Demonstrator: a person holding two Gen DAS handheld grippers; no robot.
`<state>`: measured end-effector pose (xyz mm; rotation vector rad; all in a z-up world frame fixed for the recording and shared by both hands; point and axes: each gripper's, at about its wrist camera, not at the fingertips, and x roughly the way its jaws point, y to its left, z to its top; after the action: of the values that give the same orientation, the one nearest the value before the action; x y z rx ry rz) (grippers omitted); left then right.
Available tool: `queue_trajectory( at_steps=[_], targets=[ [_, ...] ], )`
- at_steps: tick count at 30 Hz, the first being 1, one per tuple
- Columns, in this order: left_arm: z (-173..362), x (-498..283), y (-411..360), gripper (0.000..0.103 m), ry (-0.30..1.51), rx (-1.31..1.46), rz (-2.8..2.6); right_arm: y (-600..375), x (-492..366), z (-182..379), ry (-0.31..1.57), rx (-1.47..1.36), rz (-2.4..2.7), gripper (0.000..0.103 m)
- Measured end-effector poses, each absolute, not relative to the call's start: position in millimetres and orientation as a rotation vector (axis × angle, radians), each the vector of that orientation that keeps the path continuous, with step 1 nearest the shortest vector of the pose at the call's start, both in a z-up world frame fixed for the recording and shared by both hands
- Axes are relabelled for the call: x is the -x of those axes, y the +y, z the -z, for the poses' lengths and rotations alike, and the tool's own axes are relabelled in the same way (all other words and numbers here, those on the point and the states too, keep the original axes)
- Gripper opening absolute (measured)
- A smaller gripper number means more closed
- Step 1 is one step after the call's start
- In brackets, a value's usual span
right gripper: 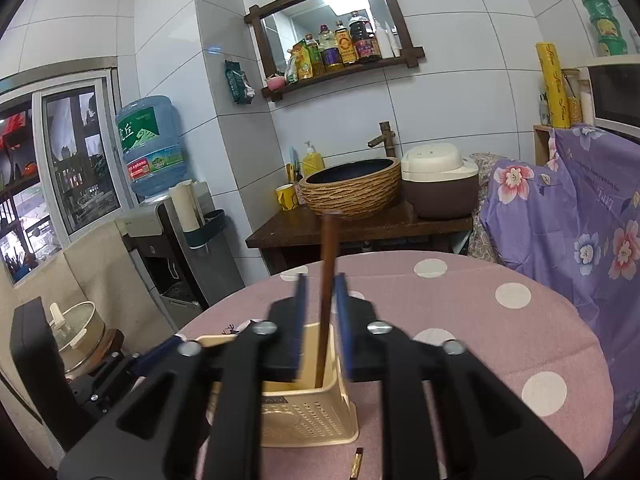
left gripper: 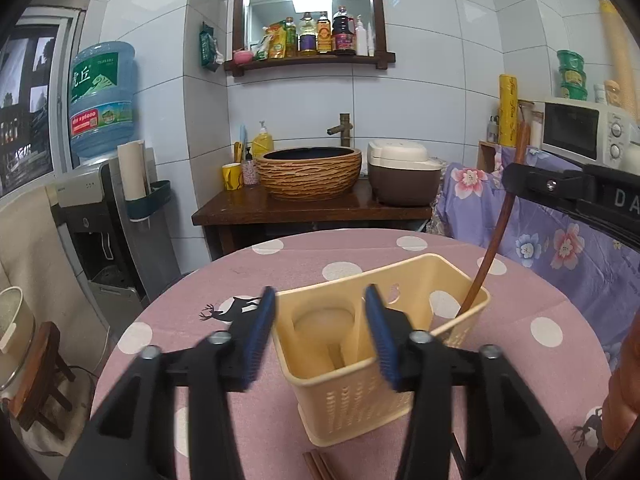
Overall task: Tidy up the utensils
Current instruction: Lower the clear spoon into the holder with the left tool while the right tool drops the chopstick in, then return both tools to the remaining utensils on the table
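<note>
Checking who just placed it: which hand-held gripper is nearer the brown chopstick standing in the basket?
Right hand-held gripper: chopstick between its open pads. Left straddles the other compartment.

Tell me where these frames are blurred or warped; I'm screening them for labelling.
Left wrist view: left gripper fingers smeared, basket sharp, tile lines bowed. Right wrist view: right gripper fingers and brown stick soft, mirror shows glare.

Black hand-held gripper (left gripper: pixel 320 336) (blue ribbed pads (left gripper: pixel 256 336)).
</note>
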<state>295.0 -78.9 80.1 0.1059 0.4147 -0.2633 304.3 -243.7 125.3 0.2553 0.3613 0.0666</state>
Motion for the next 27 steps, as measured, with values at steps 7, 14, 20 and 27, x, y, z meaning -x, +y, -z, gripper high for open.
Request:
queue_trajectory(
  at_steps=[7,14,20,27],
  targets=[
    [-78,-260,-66,0.078,0.393,-0.107,0.273,-249,-270,-113,0.393,-0.228,-0.025,0.066],
    [-46,-232,-33,0.081,0.513,-0.044,0.244,-262,-239,-65,0.576,-0.202,0.024,0.071],
    [-8,-213,-19,0.069,0.632,-0.008,0.214,-276,-219,-8,0.745,-0.268,0.058,0.071],
    [22,-205,-27,0.057,0.763,0.012,0.259,-274,-194,23,0.791,-0.301,0.071,0.071]
  ],
)
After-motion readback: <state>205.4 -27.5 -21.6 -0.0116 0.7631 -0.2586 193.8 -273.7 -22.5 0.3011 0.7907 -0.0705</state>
